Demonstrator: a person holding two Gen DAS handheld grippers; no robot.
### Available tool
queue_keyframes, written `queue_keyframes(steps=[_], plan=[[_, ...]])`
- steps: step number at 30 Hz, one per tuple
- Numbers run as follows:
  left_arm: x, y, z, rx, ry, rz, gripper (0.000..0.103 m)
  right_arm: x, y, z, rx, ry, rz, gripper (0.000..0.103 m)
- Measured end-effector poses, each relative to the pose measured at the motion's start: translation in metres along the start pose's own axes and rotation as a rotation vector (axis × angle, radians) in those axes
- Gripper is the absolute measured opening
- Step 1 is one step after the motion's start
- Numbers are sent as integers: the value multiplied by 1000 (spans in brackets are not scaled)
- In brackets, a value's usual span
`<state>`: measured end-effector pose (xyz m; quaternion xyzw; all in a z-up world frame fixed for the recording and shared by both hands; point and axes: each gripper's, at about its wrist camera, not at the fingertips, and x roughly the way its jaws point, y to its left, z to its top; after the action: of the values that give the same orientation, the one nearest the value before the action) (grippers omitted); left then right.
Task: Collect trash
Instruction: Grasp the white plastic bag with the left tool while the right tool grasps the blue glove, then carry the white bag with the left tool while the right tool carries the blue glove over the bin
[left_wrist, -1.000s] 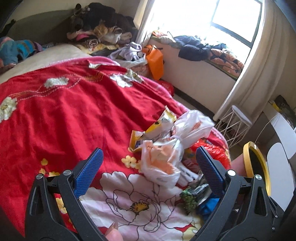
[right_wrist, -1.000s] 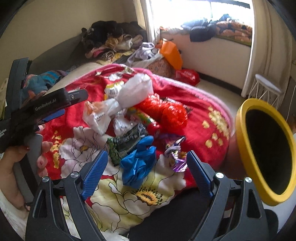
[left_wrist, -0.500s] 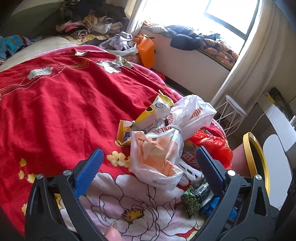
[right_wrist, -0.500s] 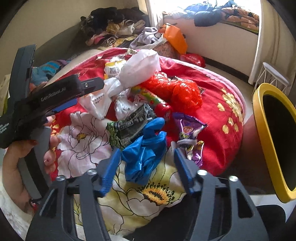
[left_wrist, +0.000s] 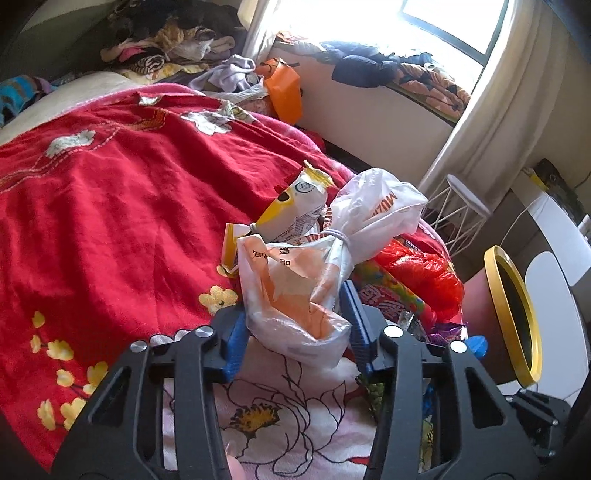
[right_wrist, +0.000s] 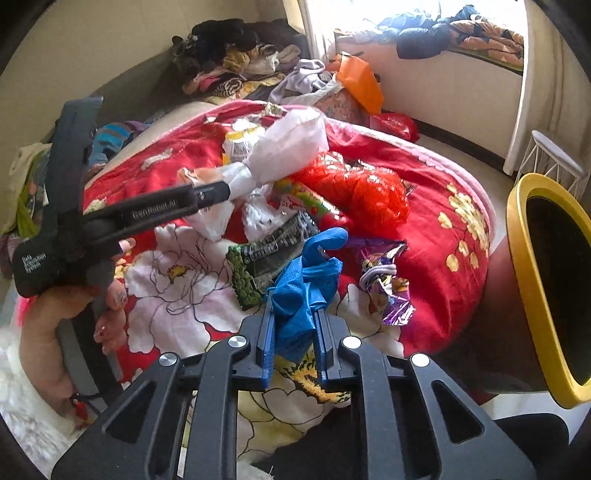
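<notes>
A knotted white and orange plastic bag lies on the red floral blanket. My left gripper is closing on its lower end and both blue pads press the plastic. In the right wrist view my right gripper is closing on a crumpled blue plastic piece, which sits squeezed between its pads. The left gripper shows there too, held in a hand. Around lie a red mesh bag, a green-black wrapper and a purple wrapper. A yellow-rimmed bin stands at the right.
The bin's yellow rim sits just past the bed's right edge. A white wire stool stands by the curtain. An orange bag and a clothes pile lie at the bed's far end. A yellow-white snack bag lies behind the knotted bag.
Both grippers went from wide open to closed: the left around the white and orange bag after moving in on it, the right around the blue plastic piece.
</notes>
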<state>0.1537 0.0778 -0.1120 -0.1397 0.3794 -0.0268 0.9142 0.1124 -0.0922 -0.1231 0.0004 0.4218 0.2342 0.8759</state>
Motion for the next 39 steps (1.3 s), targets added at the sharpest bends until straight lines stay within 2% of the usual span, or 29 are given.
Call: queue_keyframes(steps=[5,8,19,30,39], plan=[[-13,-3,2,11,-26,-16,29,-12,1,3,-11,-36,-1,17],[-27,-8,5,32,-67,-28,26,-18,2,6,-29,-63,-3,17],[-64,-24,22,46,-150,-59,25,-40,7,13,-58,-138,0,17],[-76,-42,27,75,-168,-90,24,-65,-5,23,-27,-217,7,17],[-81,-61,25,112,-171,-121,23,-83,-26,27,26,-271,-28,17]])
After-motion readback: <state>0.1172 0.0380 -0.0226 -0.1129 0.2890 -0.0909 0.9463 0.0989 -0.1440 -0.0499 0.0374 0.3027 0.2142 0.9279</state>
